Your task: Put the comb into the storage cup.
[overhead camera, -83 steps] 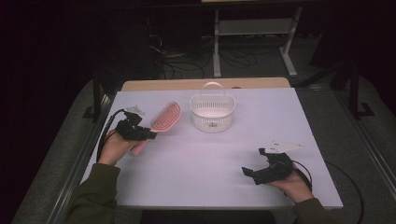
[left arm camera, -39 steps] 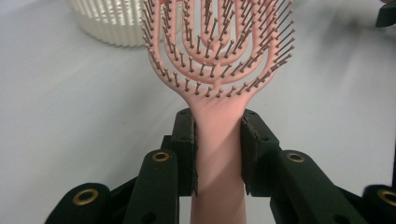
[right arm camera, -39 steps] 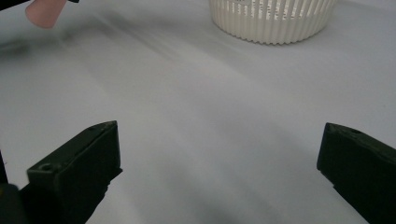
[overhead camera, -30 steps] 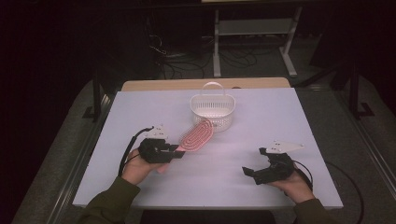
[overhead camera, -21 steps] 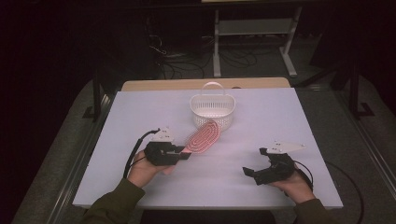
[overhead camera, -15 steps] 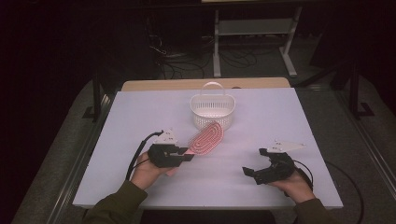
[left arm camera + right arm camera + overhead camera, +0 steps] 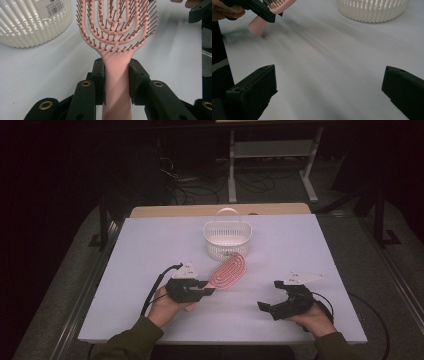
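Observation:
A pink vented hairbrush (image 7: 229, 271) hangs just above the white table, its bristles facing up in the left gripper view (image 7: 117, 30). My left gripper (image 7: 206, 288) is shut on the brush's handle (image 7: 117, 82), both pads pressing its sides. The brush head points toward a white slatted basket (image 7: 227, 238) at the table's far middle, also at the upper left of the left gripper view (image 7: 32, 22). My right gripper (image 7: 266, 306) rests low at the front right, jaws wide open with nothing between them (image 7: 329, 92). In the right gripper view the brush handle's end (image 7: 257, 26) shows at upper left.
The white table (image 7: 150, 250) has free surface to the left and right of the basket (image 7: 372, 10). Beyond the far edge a wooden board (image 7: 215, 210) and a metal stand's legs (image 7: 270, 165) sit in a dark room with cables on the floor.
My left gripper has carried the brush rightward and nearer the front edge, from the far left to the middle, tilting its head toward the basket. The right gripper has stayed put.

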`<state>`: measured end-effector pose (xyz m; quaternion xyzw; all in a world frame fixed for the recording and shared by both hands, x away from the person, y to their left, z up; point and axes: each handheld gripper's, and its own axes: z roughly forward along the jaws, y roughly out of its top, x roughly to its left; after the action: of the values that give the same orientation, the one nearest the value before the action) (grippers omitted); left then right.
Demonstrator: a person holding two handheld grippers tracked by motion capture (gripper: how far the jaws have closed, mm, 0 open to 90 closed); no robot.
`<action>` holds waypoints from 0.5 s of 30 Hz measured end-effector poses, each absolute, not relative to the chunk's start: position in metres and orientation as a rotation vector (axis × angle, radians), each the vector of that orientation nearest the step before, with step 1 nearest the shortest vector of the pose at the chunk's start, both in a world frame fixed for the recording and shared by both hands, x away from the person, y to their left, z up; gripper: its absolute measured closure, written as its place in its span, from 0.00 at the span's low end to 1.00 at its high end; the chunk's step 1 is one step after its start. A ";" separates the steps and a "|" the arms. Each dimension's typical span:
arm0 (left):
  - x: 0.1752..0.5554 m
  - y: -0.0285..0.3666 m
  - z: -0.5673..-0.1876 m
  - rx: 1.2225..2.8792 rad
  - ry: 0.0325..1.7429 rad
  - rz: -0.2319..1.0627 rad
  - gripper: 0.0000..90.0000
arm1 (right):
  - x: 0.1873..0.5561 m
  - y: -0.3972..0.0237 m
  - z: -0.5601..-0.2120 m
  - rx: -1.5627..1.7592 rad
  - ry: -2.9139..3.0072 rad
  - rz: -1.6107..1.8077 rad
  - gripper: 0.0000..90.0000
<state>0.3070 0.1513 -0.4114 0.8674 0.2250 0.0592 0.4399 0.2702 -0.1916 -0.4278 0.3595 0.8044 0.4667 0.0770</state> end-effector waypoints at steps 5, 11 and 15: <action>0.306 0.150 -0.411 2.144 0.562 0.161 0.78 | 0.268 -0.190 -0.428 1.079 2.404 1.392 0.00; 0.306 0.152 -0.411 2.134 0.572 0.179 0.78 | 0.271 -0.189 -0.428 1.089 2.409 1.395 0.00; 0.307 0.152 -0.411 2.130 0.570 0.177 0.78 | 0.272 -0.190 -0.428 1.119 2.397 1.399 0.00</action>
<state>0.3068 0.1519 -0.4110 0.8607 0.2305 0.0713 0.4484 0.2719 -0.1902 -0.4278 0.3729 0.7987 0.4663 0.0746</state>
